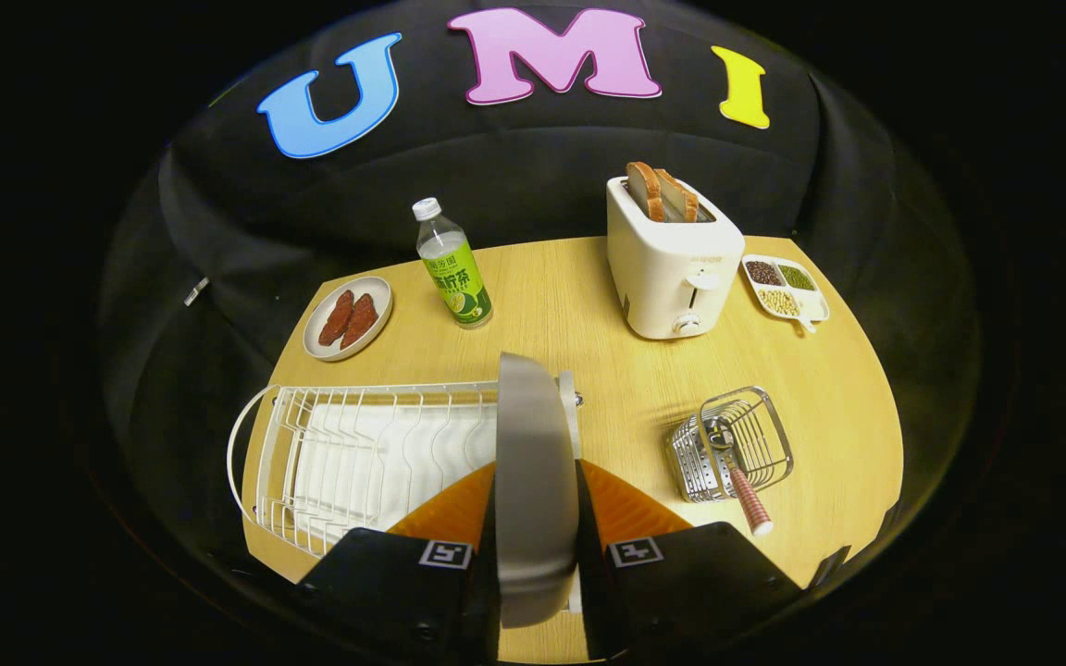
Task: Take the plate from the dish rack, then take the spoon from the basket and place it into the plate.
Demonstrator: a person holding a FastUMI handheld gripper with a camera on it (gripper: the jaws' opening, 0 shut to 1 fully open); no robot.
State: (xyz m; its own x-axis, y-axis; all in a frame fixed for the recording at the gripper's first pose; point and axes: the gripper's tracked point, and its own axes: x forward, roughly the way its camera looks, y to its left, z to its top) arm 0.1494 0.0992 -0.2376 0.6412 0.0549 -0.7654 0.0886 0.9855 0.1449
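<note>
A grey plate stands on edge between my fingers, and my gripper is shut on its rim. It hangs at the right end of the white wire dish rack, whose slots hold nothing else. To the right of the fingers stands a small metal wire basket. A spoon with a striped red-and-white handle leans in it, handle sticking out toward me. Whether the plate still touches the rack is hidden by the plate itself.
On the wooden table beyond the rack stand a green-labelled bottle, a small plate of reddish food, a white toaster with bread slices, and a divided dish of beans at the far right.
</note>
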